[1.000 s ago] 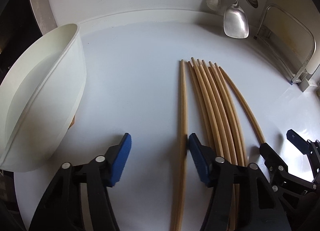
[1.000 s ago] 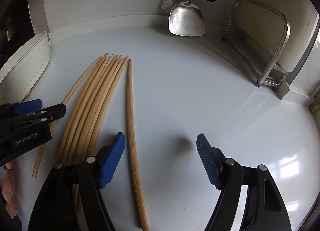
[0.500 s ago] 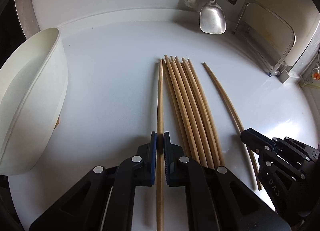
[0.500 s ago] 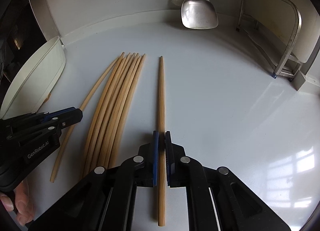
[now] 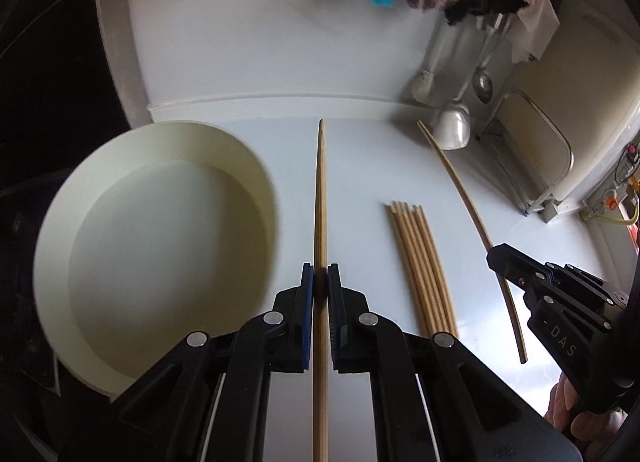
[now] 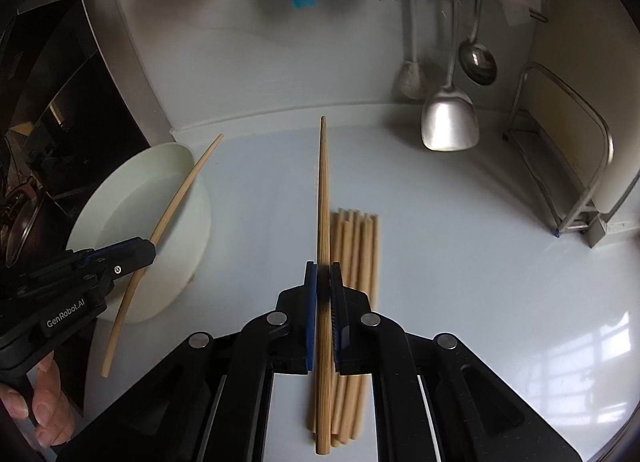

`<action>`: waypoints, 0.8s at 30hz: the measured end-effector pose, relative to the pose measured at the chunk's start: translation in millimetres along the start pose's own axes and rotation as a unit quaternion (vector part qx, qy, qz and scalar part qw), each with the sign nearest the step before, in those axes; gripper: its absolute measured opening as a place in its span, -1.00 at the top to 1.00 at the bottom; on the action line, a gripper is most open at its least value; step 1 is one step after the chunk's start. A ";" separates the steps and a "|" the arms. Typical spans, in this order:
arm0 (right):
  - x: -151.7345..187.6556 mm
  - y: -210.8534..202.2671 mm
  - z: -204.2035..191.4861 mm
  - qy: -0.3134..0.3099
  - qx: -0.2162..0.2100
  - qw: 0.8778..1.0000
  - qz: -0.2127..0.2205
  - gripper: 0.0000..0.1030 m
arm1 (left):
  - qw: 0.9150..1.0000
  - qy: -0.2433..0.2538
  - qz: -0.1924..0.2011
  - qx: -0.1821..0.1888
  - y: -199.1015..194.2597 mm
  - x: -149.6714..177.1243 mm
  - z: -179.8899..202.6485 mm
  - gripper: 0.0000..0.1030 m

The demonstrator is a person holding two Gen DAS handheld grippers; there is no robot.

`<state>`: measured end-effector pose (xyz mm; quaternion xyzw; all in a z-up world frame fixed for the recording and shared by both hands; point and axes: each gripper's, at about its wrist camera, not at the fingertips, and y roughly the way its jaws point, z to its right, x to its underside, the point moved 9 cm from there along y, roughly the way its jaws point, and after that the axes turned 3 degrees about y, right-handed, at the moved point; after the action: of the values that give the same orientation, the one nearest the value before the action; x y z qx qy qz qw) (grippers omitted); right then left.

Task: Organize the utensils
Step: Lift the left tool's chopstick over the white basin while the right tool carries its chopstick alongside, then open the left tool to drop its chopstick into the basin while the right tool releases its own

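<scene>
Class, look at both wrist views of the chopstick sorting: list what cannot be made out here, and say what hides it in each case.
- Left wrist view: near end of the held chopstick, cut off by the bottom edge.
- Right wrist view: count of the chopsticks on the counter, blurred and partly behind the right gripper.
- Left wrist view: white bowl rim, blurred by motion.

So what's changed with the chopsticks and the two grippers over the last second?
Both grippers went from open to shut, each on one chopstick, and lifted them. The left gripper holds the leftmost chopstick raised beside the white bowl; the right gripper holds the rightmost chopstick above the pile. The remaining chopsticks lie together on the counter as before, and the spatula hangs unchanged.
</scene>
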<state>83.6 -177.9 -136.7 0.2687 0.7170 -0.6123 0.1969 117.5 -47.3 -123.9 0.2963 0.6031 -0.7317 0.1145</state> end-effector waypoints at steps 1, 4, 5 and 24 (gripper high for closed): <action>-5.2 2.0 -15.6 -0.005 -0.010 1.000 0.001 0.88 | 1.000 -0.007 0.001 -0.010 -4.5 -2.2 -16.7 0.86; -18.7 14.0 -65.5 -0.023 -0.038 0.999 0.004 0.88 | 0.999 -0.028 0.001 -0.037 -12.3 -5.4 -67.6 0.86; -22.1 18.6 -81.7 -0.028 -0.048 0.998 0.003 0.88 | 0.999 -0.034 -0.001 -0.043 -12.9 -5.4 -82.4 0.86; -3.8 143.1 -207.7 -0.048 -0.045 0.990 -0.122 0.88 | 0.995 -0.059 -0.064 -0.040 52.2 13.3 -186.1 0.85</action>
<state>185.9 41.0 -209.1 0.1404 0.7610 -0.6111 0.1668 189.2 119.2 -192.1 0.2086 0.6420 -0.7288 0.1152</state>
